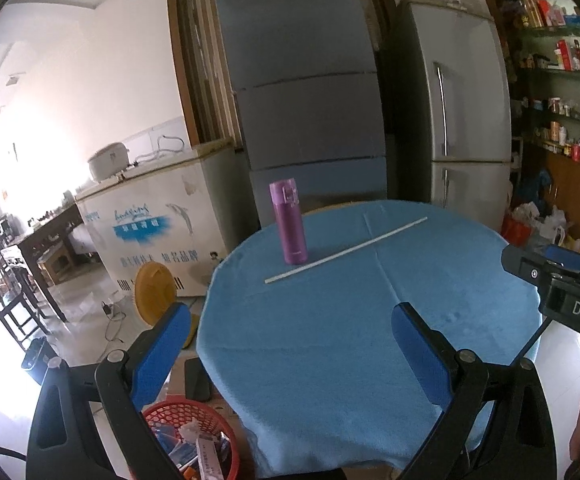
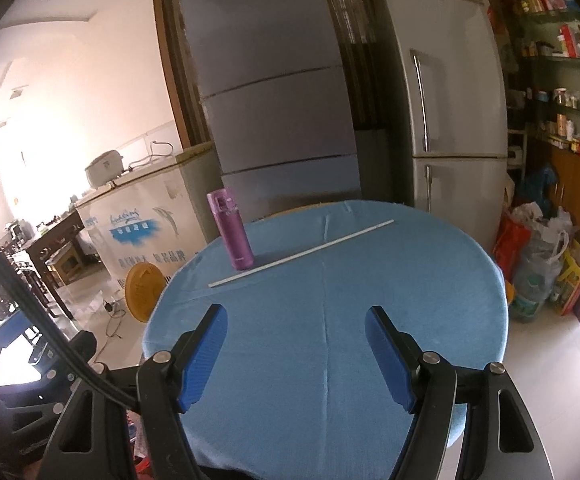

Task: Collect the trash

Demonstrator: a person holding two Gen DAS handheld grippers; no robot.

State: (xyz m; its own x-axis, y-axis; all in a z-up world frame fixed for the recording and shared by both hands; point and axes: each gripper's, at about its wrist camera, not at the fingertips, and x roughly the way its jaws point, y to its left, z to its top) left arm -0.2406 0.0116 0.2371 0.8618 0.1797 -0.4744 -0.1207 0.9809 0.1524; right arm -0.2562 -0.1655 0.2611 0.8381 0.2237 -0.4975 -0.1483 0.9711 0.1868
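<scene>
I see both my left gripper (image 1: 292, 344) and right gripper (image 2: 296, 354) gaping empty above the blue table (image 2: 430, 280), the white stick (image 2: 302, 253) lying far ahead.

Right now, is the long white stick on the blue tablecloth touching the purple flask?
Cannot tell. In both wrist views the long white stick runs just in front of the purple flask's base with no gap visible, but the low angle hides whether they actually meet.

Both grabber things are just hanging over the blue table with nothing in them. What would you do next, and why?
Probably ease the right hand-held gripper forward toward the white stick beside the purple bottle. Its jaws stand open and empty, the stick looks like the only trash on the blue tablecloth, and a red basket waits below.
</scene>
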